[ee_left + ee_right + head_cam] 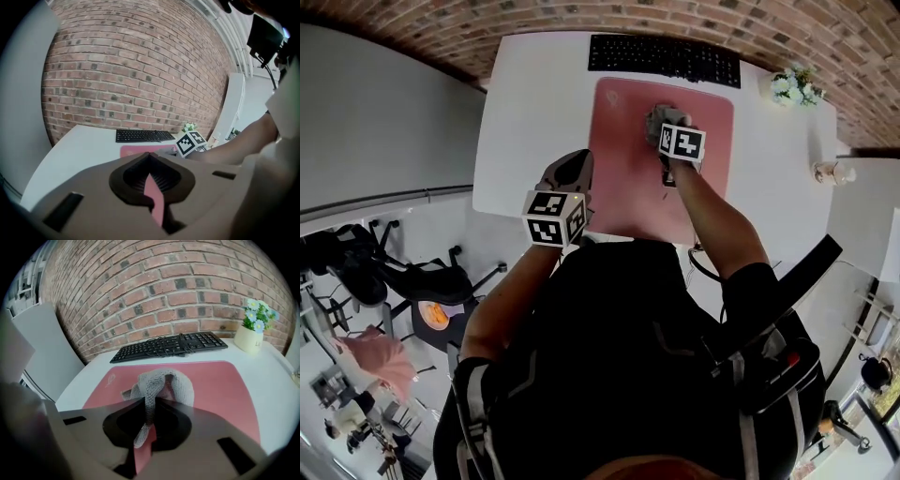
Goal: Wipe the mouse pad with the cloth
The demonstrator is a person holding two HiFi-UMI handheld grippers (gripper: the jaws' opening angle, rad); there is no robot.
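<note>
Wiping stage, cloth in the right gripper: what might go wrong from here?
1. The right gripper pinches only a thin fold of the cloth; the bunched rest could pull free under drag.
2. The keyboard sits right at the far edge of the mouse pad, so a long forward stroke may bump it.

right tongs (146,404): mine, jaws pressed together on a fold of the cloth
cloth (164,382): grey knit, bunched in a loop just past my jaw tips, lying on the pad; one strip runs back between the jaws and hangs down
pad (225,390): pink, flat on the surface, with a faint logo near its far left corner
keyboard (171,345): black, just beyond the pad's far edge, a cable looped over its keys
pot (248,339): pale, holding small flowers, right of the keyboard
surface (276,376): white
wall (164,287): brick, behind the surface
</note>
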